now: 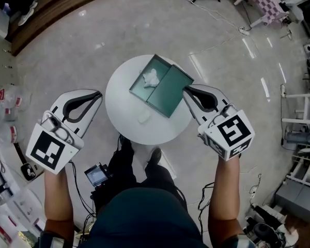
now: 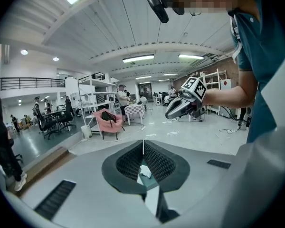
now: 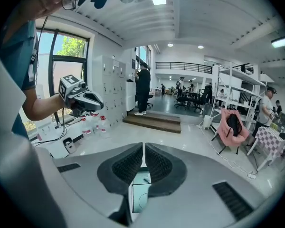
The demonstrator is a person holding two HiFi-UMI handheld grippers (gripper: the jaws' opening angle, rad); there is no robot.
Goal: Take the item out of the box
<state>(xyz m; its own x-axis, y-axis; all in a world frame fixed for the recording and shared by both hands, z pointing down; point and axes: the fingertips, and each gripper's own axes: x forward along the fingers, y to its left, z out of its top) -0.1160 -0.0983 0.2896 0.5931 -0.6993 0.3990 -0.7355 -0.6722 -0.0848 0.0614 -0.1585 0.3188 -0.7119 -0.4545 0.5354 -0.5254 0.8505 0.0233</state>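
Note:
A green box (image 1: 158, 62) lies open on the round white table (image 1: 121, 94), its lid (image 1: 171, 91) folded out flat to the right. A crumpled white item (image 1: 151, 77) sits inside the box. My left gripper (image 1: 97, 94) hovers off the table's left edge, shut and empty. My right gripper (image 1: 186, 89) is shut and empty too, its tips over the lid's right corner. In the left gripper view the white item (image 2: 143, 171) shows below the closed jaws. The right gripper view looks down on the green box (image 3: 141, 180).
A small white scrap (image 1: 144, 119) lies on the table in front of the box. The person's legs and shoes (image 1: 154, 157) stand at the table's near edge, beside a small device (image 1: 97, 174). Cables (image 1: 217, 15), shelving (image 1: 299, 123) and bottles (image 1: 1, 96) ring the floor.

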